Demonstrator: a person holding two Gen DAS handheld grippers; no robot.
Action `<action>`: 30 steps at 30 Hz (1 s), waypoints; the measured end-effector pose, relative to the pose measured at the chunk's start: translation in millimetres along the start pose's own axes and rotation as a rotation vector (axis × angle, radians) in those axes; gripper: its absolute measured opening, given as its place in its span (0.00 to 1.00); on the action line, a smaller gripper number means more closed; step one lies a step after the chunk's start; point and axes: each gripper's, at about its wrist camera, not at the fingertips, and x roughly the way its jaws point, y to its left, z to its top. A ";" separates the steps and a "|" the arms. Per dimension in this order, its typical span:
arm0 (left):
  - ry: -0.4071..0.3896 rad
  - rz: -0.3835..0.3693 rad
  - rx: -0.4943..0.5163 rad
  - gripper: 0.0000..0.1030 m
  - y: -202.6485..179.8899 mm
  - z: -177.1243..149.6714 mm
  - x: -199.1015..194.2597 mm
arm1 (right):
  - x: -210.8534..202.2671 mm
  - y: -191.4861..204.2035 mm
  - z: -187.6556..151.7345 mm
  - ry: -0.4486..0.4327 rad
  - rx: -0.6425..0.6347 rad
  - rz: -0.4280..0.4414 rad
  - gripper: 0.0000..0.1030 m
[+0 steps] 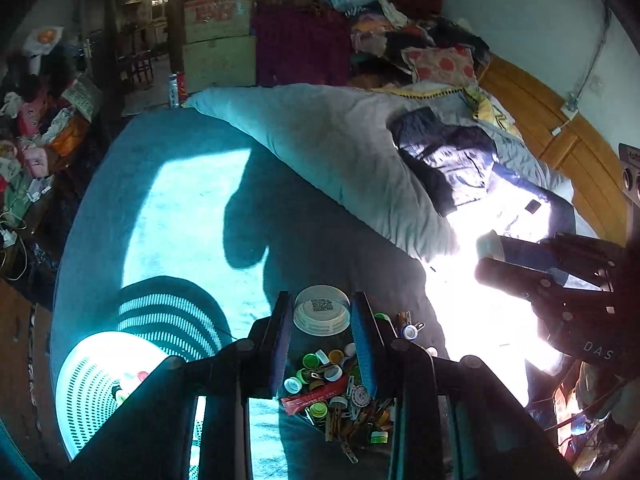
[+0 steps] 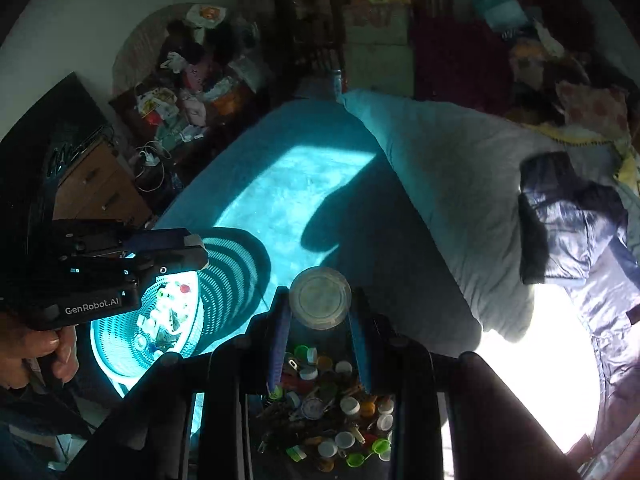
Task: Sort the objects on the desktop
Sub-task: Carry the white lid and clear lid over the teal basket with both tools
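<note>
My left gripper is shut on a large white jar lid, underside up, held above a pile of small bottle caps, clips and a red sachet on the teal bedspread. My right gripper is shut on a round greyish lid over the same pile. The left gripper also shows at the left of the right wrist view, above a teal perforated basket holding several caps. The right gripper shows at the right of the left wrist view.
The basket sits at lower left on the teal bedspread. A grey quilt and a dark jacket lie to the right. A wooden headboard is at far right; cluttered bags stand beyond the bed.
</note>
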 end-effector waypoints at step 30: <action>-0.020 0.212 -0.346 0.29 222.1 -94.0 -97.7 | 68.7 240.2 65.4 0.109 -0.369 0.290 0.27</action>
